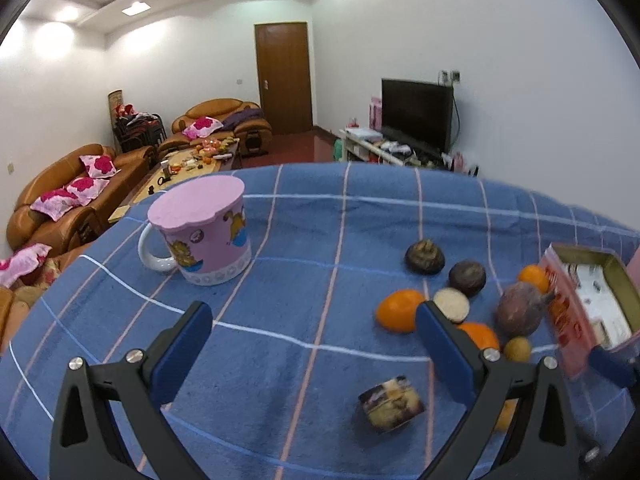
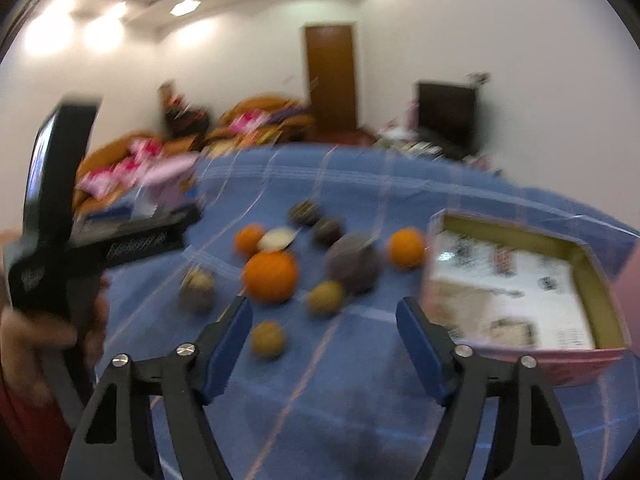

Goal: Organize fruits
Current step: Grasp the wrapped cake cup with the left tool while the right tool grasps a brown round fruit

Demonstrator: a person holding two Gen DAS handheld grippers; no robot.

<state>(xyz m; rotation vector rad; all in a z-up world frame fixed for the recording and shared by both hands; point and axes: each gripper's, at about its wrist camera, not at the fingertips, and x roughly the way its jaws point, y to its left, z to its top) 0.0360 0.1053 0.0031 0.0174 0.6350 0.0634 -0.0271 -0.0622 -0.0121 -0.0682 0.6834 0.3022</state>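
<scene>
Several fruits lie on the blue checked cloth (image 1: pixel 280 288): an orange (image 1: pixel 398 310), two dark round fruits (image 1: pixel 425 257), a purple fruit (image 1: pixel 519 309) and a cut brown piece (image 1: pixel 391 403). A pink open box (image 1: pixel 588 304) stands to their right. My left gripper (image 1: pixel 314 340) is open and empty, above the cloth left of the fruits. In the blurred right wrist view my right gripper (image 2: pixel 324 328) is open and empty, just short of a big orange (image 2: pixel 270 276) and small yellowish fruits (image 2: pixel 325 297). The box (image 2: pixel 516 280) lies right of it.
A pink lidded mug (image 1: pixel 202 230) stands on the cloth at the back left. The left gripper's body (image 2: pixel 52 220) and the hand holding it fill the right wrist view's left side. Sofas, a door and a TV are beyond the table.
</scene>
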